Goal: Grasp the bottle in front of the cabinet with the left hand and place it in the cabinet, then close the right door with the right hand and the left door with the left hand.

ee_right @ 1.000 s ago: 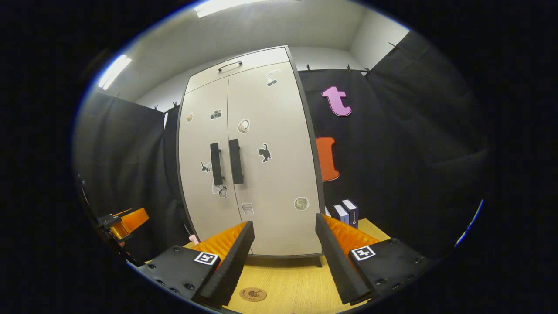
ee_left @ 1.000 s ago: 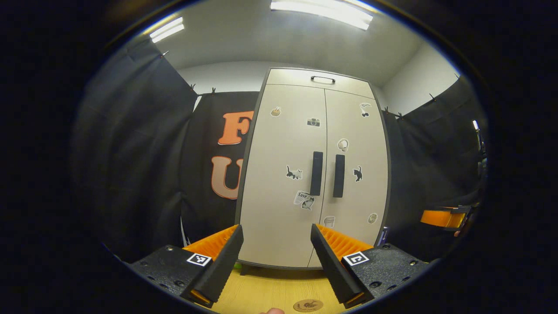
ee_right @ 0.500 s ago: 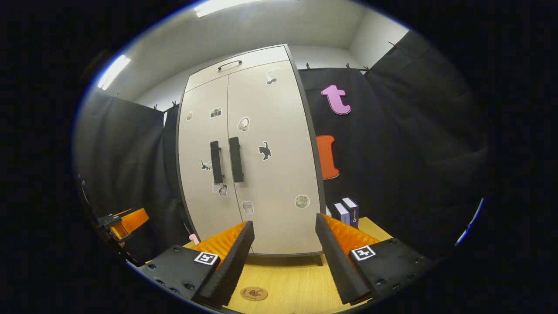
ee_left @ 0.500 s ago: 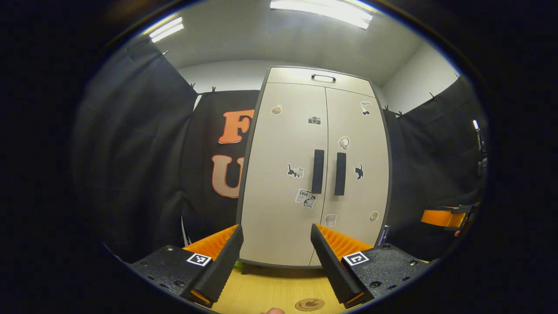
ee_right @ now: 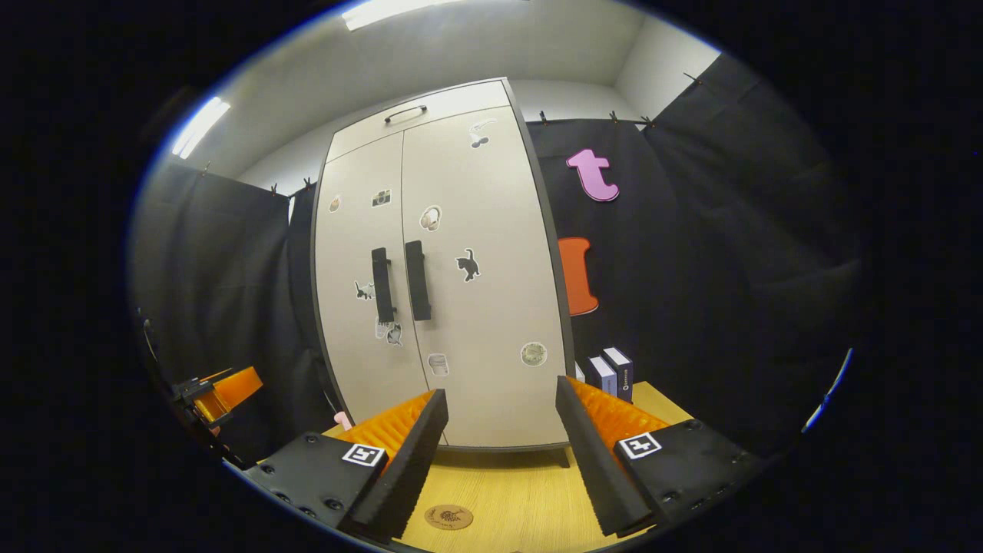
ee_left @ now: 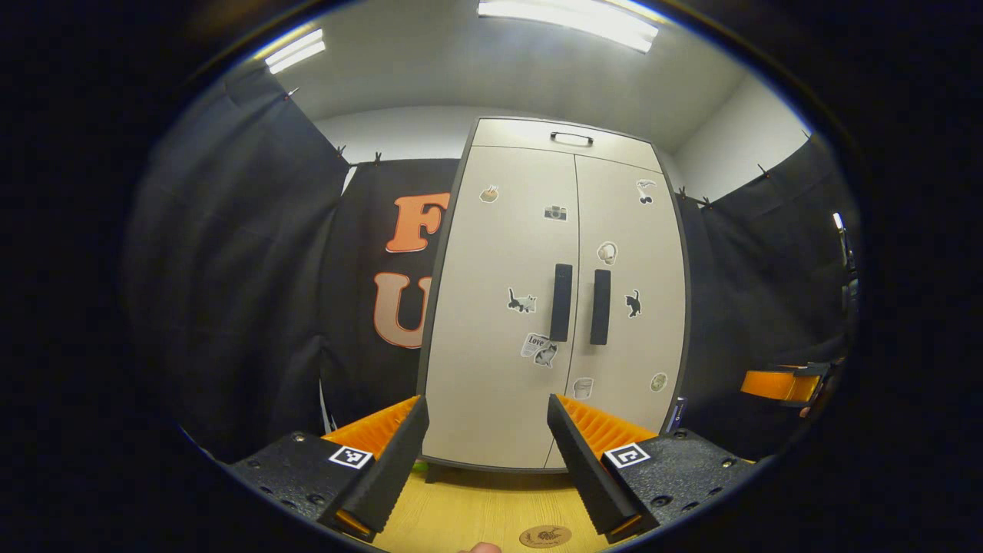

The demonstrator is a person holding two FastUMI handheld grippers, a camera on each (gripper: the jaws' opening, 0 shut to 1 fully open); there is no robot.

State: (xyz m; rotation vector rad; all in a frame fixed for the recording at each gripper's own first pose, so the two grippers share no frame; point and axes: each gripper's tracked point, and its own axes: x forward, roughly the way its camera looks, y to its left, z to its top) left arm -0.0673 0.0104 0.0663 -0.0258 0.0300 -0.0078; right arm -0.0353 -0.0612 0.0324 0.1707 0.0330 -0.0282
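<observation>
The left gripper (ee_left: 488, 468) was held with its two fingers spread wide and nothing between them, above a light wooden tabletop (ee_left: 476, 514). The right gripper (ee_right: 499, 468) stood the same way, fingers apart and empty, over the same wood; it also showed far off at the right edge of the left gripper view, while the left one showed at the left edge of the right gripper view. A small round brown coaster (ee_left: 544, 535) lay flat on the tabletop near the fingers.

Beyond the fingers stood a tall beige two-door cabinet with a dark frame (ee_left: 553, 307). Its left door (ee_left: 499, 307) and right door (ee_left: 633, 299) both lay flush and closed, meeting at the middle seam. Two black upright bar handles (ee_left: 561, 302) sat side by side at that seam, and small stickers of cats, a camera and cups were scattered over both doors. The bottle could not be seen on the tabletop in front of the cabinet, and with the doors closed I could not tell whether it was inside.

Two dark blue boxes with white tops (ee_right: 610, 374) stood upright just beside the cabinet's right side.
</observation>
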